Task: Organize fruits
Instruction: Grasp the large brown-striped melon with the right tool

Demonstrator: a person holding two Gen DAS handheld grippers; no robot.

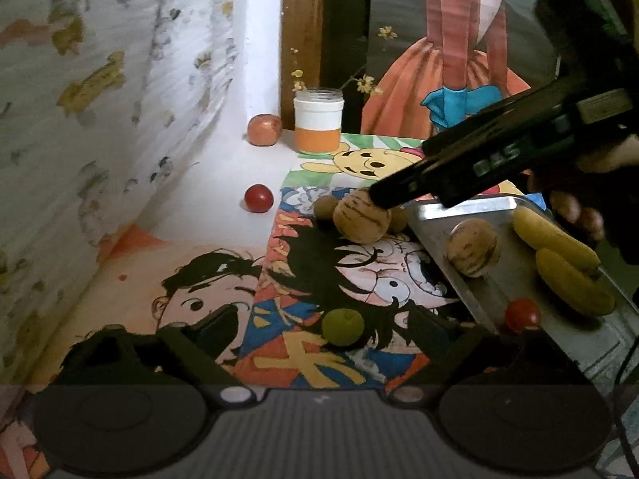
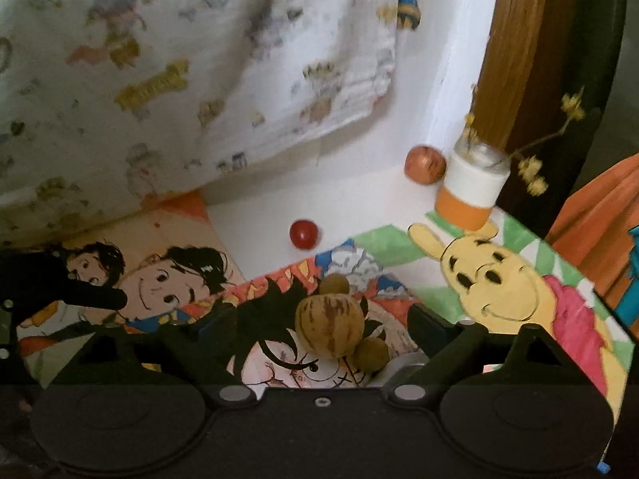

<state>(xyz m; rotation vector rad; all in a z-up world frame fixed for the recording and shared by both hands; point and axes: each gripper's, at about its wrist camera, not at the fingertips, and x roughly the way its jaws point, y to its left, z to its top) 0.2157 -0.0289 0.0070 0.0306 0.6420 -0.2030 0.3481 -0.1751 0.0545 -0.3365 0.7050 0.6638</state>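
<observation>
Pickup is the step in hand, by my read: the right gripper (image 2: 319, 331) stands wide open with the striped melon (image 2: 330, 325) sitting between its fingers on the cartoon mat (image 2: 499, 279), two small brown fruits touching the melon and the metal tray (image 1: 447, 215) just beside it. The left gripper (image 1: 319, 327) is open too, holding nothing, poised over a green fruit (image 1: 342, 326) near the tray's front corner. Next move should be to close squarely on the melon, lift it clear of its neighbours and carry it onto the tray beside the second melon (image 1: 473, 252), bananas (image 1: 567, 267) and tomato (image 1: 522, 314).
</observation>
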